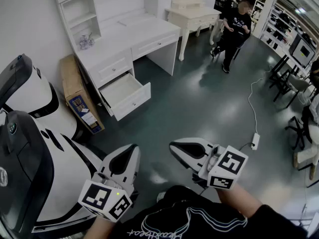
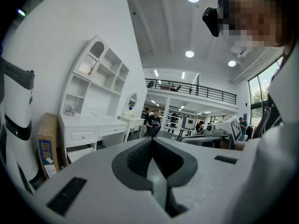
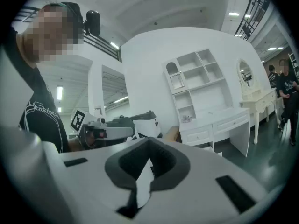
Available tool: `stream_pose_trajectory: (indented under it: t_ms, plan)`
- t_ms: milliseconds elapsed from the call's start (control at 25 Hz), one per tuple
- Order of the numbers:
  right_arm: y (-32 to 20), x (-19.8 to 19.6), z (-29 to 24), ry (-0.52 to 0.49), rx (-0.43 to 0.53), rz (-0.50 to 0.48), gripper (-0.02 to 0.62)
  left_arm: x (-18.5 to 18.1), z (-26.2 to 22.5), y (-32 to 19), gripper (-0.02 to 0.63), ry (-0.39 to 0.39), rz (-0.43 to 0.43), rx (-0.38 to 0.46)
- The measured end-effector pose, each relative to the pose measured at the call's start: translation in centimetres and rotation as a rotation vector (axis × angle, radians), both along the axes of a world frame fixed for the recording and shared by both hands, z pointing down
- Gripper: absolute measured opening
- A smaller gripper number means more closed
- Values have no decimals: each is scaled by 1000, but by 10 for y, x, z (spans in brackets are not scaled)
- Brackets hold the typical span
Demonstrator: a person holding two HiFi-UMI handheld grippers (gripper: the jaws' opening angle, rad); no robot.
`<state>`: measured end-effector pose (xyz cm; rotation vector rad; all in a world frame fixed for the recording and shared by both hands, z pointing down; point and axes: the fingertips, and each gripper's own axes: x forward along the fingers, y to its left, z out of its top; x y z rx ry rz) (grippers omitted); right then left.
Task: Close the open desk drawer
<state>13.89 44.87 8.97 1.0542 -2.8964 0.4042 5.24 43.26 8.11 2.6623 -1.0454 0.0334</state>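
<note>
Open drawer (image 1: pixel 127 93) sits upper left of centre in the head view, the lower one on the left side of a white desk, pulled well out over the dark floor (image 1: pixel 199 108); nothing can be made out inside it. The drawer above it (image 1: pixel 112 66) is shut, and so is the wide one under the middle of the surface (image 1: pixel 124 36). A white shelf hutch (image 1: pixel 79 9) stands on the back of the surface, and a small clear ornament (image 1: pixel 85 43) rests near its left end. A cardboard box (image 1: pixel 77 96) leans against the desk's left side, just beside the open drawer. Both claws are low in the frame, well apart from the drawer. Left claw (image 1: pixel 131 150) at lower left is pressed together with nothing in it; its own view shows the two tips meeting (image 2: pixel 153 143), with the open drawer (image 2: pixel 79 152) low at the left beyond them. Right claw (image 1: pixel 174 146) at lower centre is also pressed together and empty, its tips meeting in its own view (image 3: pixel 148 144). A large white-and-black machine (image 1: pixel 30 133) fills the left edge. A white dressing table with an oval mirror (image 1: pixel 192 16) stands at top centre, and a person in black (image 1: pixel 234 31) stands to its right. A power strip (image 1: pixel 255 141) lies on the floor at mid right.
</note>
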Motion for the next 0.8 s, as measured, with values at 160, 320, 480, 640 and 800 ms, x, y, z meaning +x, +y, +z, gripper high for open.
stream_pose_trajectory:
  t_ms: [160,320,480,640,800]
  plan:
    - [1,-1,-1,-3,-5,6,3,0,-1,0,3,-3,6,-3]
    - [0,3,-4,-4,-5,19,3,4,-3,-1,3,-5,15,-2]
    - [-3,7,-5,-19,-8,38,3,6,-2,-5,3,-10,16,-3]
    - [-9,8,-2,-35,-12,45,2,8,-1,-11,3,-12,20,-4]
    - [-21,7,2,-39,-10,38,3,7,4,-23,3,-14,19,-5]
